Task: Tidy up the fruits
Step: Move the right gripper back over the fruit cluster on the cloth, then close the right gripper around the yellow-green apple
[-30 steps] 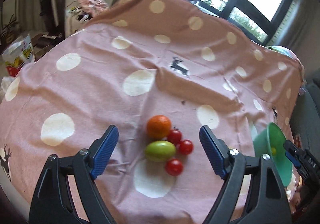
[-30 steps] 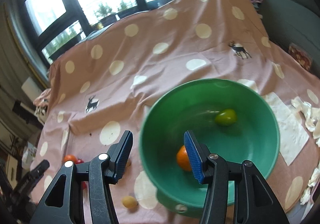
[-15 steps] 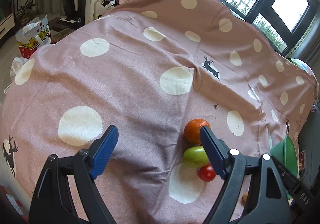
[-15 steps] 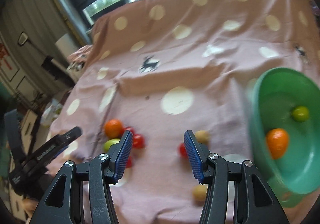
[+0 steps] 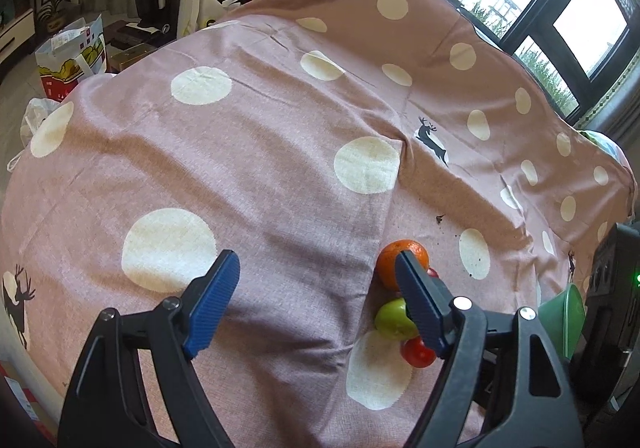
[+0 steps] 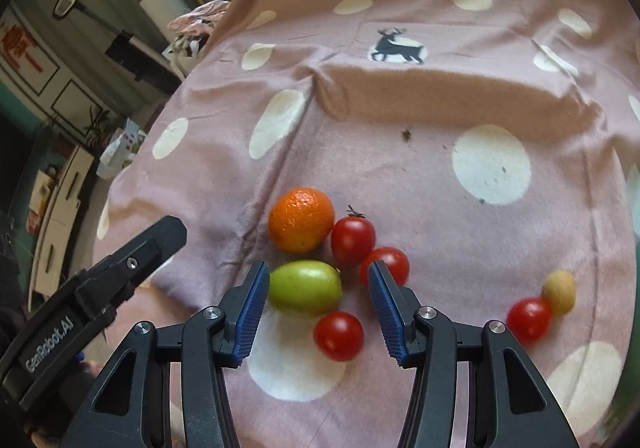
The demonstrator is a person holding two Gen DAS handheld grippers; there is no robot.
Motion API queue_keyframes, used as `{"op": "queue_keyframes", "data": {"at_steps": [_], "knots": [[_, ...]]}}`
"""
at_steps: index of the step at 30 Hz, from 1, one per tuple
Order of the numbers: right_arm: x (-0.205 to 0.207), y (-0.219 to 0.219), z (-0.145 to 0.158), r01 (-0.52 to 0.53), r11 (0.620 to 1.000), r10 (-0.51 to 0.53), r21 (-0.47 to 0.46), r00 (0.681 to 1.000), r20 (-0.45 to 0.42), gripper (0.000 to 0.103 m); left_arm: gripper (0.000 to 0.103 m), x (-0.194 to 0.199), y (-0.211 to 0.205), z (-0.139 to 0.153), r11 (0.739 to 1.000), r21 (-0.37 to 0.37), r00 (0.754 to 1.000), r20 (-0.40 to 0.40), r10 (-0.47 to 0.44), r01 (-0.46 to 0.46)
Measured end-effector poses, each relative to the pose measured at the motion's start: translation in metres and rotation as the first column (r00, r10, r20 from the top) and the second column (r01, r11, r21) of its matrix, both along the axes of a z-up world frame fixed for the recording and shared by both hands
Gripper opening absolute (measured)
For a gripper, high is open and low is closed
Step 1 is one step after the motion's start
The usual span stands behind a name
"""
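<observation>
While the left gripper (image 5: pixel 316 302) hangs wide and empty off to the side, the right gripper (image 6: pixel 316 306) hovers spread over the green fruit (image 6: pixel 305 287) lying beside the orange (image 6: pixel 301 220) and cherry tomatoes (image 6: pixel 353 241) on the spotted cloth (image 6: pixel 440 96), seemingly lined up to take it.

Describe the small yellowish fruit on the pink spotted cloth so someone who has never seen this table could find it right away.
On the pink cloth with cream spots, look right of the main cluster around the round orange. There a red cherry tomato sits alone with a small yellowish-tan oval fruit touching its upper right. It is the only pale, dull-skinned piece; its neighbours are glossy red, green or bright orange.
</observation>
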State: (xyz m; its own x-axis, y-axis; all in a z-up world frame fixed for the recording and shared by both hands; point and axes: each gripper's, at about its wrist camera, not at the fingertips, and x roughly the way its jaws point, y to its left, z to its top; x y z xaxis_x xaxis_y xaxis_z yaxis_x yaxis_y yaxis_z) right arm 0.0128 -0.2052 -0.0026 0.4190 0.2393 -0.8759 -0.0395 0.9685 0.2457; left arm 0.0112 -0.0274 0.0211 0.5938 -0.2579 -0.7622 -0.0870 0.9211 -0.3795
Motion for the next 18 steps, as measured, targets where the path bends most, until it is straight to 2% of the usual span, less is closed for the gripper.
{"op": "queue_keyframes", "data": {"at_steps": [8,14,15,18], "knots": [[0.001,0.014,-0.004,-0.042,0.996,0.040,-0.079,0.999,-0.034,0.054,0.079,0.001,-0.002,0.000,1.000,0.001,1.000,-0.008,-0.012,0.012],[0.008,0.015,-0.020,-0.031,0.999,0.029,-0.029,0.997,-0.067,0.053,0.079,0.000,-0.004,0.000,1.000,0.006,1.000,-0.011,-0.024,0.024],[0.008,0.017,-0.022,-0.034,0.999,0.032,-0.033,0.997,-0.066,0.049,0.079,0.000,-0.004,0.000,1.000,0.007,1.000,-0.012,-0.024,0.024],[0.006,0.019,-0.022,-0.030,0.999,0.029,-0.041,0.999,-0.035,0.048,0.079,-0.001,-0.006,0.000,0.999,0.010,0.999,-0.013,-0.032,0.032]]}}
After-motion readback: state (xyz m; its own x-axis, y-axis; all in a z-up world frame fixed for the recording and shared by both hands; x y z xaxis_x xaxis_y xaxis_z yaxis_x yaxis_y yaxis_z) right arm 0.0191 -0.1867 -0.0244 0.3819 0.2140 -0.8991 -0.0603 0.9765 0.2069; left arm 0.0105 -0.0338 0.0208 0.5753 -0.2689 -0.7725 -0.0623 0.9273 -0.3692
